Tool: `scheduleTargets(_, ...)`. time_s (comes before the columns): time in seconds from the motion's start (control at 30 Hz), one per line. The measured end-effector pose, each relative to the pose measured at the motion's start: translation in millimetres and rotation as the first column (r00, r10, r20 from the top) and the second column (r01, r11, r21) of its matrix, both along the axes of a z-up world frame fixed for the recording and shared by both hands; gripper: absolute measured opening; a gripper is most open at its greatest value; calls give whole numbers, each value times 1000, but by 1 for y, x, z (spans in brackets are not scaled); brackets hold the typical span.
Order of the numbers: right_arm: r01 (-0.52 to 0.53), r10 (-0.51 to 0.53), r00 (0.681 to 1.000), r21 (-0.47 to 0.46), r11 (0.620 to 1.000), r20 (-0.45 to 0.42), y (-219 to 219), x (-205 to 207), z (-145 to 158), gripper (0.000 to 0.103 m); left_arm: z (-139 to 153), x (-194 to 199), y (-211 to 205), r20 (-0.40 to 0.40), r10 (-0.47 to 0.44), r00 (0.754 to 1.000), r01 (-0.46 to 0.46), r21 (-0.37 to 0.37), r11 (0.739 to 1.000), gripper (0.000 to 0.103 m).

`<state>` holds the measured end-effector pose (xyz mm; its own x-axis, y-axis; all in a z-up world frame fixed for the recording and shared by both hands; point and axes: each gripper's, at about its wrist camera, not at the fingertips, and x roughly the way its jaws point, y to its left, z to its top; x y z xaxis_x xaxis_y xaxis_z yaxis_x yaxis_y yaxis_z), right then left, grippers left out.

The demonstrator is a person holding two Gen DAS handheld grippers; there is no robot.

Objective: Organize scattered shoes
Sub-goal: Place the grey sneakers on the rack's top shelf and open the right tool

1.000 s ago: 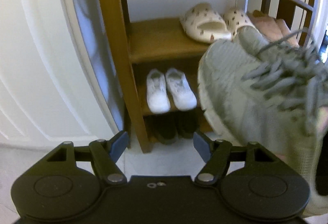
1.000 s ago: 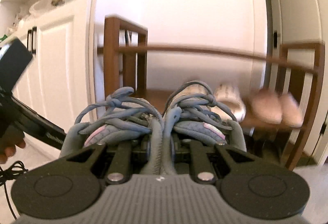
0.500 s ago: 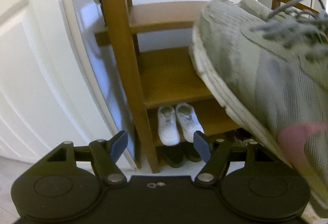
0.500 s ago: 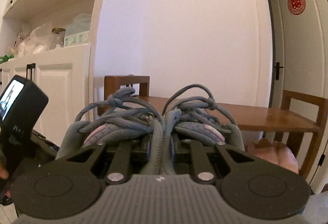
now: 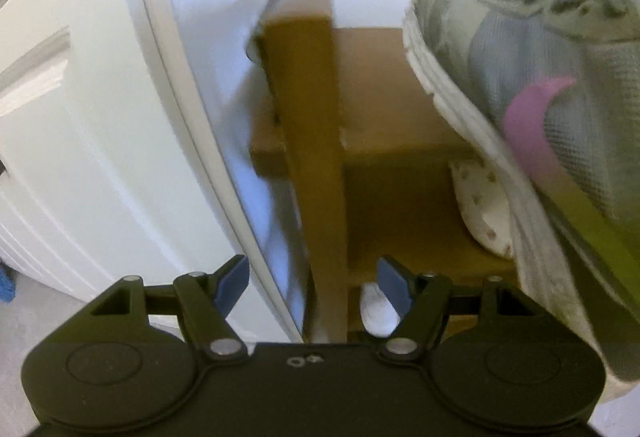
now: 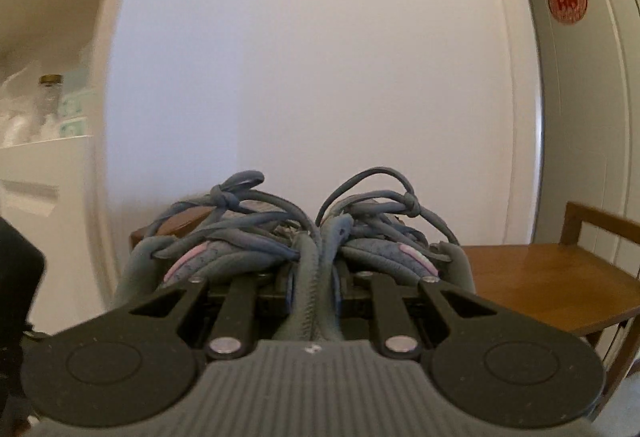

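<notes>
Two sneakers: a grey pair (image 6: pixel 316 253) with blue-grey laces, side by side, heels toward the right wrist camera, inner collars pressed together
Right gripper (image 6: pixel 314 277): jaws nearly closed, pinching the two inner collars of the pair between them; the fingertips themselves are hidden among the fabric
Pair's place: held up in the air in front of a white wall (image 6: pixel 312 57), above the top board of the wooden shoe rack (image 6: pixel 536 277)
Left wrist view of the pair: one grey sneaker (image 5: pixel 532 109) with a white sole and a pink side mark fills the right side, toe tilted upward, blurred
Left gripper (image 5: pixel 314 283): jaws spread wide with nothing between the blue pads, pointing down at the rack's upright post (image 5: pixel 316 165)
Rack shelves: a cream spotted slipper (image 5: pixel 484 213) lies on a lower shelf, partly hidden by the sneaker; a white shoe (image 5: pixel 376 311) shows further down
Left edge: white cabinet door (image 5: pixel 80 141) beside the rack
Door: round red sticker (image 6: pixel 567 1) on it, at upper right
</notes>
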<state>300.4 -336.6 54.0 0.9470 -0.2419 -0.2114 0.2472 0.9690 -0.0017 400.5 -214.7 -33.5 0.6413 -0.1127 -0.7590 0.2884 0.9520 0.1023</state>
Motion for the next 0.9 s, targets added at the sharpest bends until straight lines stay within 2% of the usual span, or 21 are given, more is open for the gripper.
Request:
scheduleTargets(0.13,55,-55,998,21,998,-41,-9,44,-3,20,-1,21,9,-42,47,998,-46,17,999,71)
scheduleTargets(0.3,143,-142,985,5,990,-98,-11,103,-10,21,-5,28,11,-46,82,996,-80,27,996,71)
scheduleTargets(0.37,168,-168,978,-11,986,-128,-9,115,-8,29,-7,27,9,-41,85,996,-84,38,996,71)
scheduleTargets(0.47,194,-190,960,0,981,-205,-11,126,3,54,-9,22,6,-27,78,997,-77,55,996,71)
scheduleTargets(0.57,186,-206,963,-123,975,-176,-7,99,7,81,-11,8,4,-5,66,998,-66,70,995,71)
scheduleTargets(0.6,200,-221,965,-153,968,-139,-9,87,8,94,-12,6,4,-3,65,998,-64,67,996,71)
scheduleTargets(0.67,192,-206,976,-180,965,-68,-15,60,11,98,-14,-5,2,-4,49,999,-49,59,997,71)
scheduleTargets(0.8,137,-145,988,-137,981,-46,-25,26,16,98,-19,-18,-1,-9,28,1000,-27,40,999,71)
scheduleTargets(0.9,107,-102,994,-109,988,49,-27,-27,2,98,-30,-41,2,9,-22,1000,22,-3,1000,71)
